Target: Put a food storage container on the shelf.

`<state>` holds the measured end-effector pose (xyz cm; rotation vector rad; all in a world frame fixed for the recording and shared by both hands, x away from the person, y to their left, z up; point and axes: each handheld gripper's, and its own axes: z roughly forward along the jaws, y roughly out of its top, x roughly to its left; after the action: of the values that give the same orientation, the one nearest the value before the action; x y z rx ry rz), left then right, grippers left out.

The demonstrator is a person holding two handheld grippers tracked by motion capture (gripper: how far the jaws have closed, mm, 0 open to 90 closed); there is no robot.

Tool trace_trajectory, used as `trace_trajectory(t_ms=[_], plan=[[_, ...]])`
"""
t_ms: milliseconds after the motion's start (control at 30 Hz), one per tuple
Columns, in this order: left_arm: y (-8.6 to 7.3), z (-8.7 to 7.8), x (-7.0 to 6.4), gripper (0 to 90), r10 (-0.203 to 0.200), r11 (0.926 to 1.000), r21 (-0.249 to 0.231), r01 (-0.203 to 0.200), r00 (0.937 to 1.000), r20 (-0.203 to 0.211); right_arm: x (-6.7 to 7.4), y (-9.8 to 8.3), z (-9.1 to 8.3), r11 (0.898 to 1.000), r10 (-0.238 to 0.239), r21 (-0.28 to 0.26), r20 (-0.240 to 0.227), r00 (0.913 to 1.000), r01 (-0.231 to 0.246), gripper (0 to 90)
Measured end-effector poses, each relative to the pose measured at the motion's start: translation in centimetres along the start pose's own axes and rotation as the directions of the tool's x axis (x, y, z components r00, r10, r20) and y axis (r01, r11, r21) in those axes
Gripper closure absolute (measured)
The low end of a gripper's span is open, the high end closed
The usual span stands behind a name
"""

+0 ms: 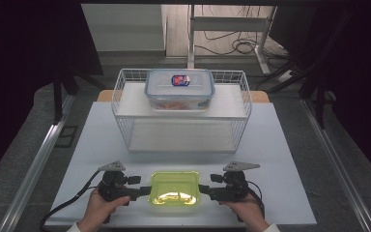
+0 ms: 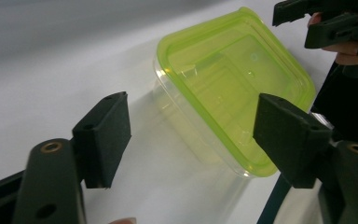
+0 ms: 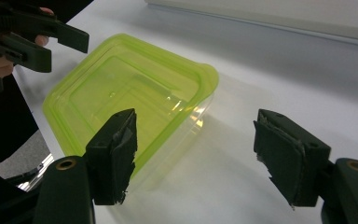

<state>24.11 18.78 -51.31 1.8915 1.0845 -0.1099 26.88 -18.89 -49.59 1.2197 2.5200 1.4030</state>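
The clear plastic box with a translucent lime-green lid (image 1: 175, 187) sits on the white table (image 1: 280, 145) near its front edge, between the two grippers. The left gripper (image 1: 142, 190) lies just beside the box's left side, held in the person's left hand (image 1: 101, 205); in the left gripper view (image 2: 191, 140) its black padded jaws stand wide apart with nothing between them, the box lying just ahead and not gripped. The right gripper (image 1: 204, 189), in the person's right hand (image 1: 246, 210), is just beside the box's right side; in the right gripper view (image 3: 195, 154) its jaws are likewise spread wide and empty, one worn pad (image 3: 116, 149) near the lid's edge, though contact cannot be told. Farther back stands a white wire basket shelf (image 1: 121, 104) carrying a clear lidded food container with a blue-rimmed lid (image 1: 179, 89).
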Motion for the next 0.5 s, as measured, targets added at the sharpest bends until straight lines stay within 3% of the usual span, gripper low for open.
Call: trace_trajectory(t_ms=[500], plan=[[-0.3, 1.5, 0.2, 42.8, -0.064, 0.9973, 0.042, 0.06, 0.9936, 0.093, 0.2, -0.3, 1.8, 0.997, 0.047, 0.065, -0.045, 0.9979, -0.044, 37.3]])
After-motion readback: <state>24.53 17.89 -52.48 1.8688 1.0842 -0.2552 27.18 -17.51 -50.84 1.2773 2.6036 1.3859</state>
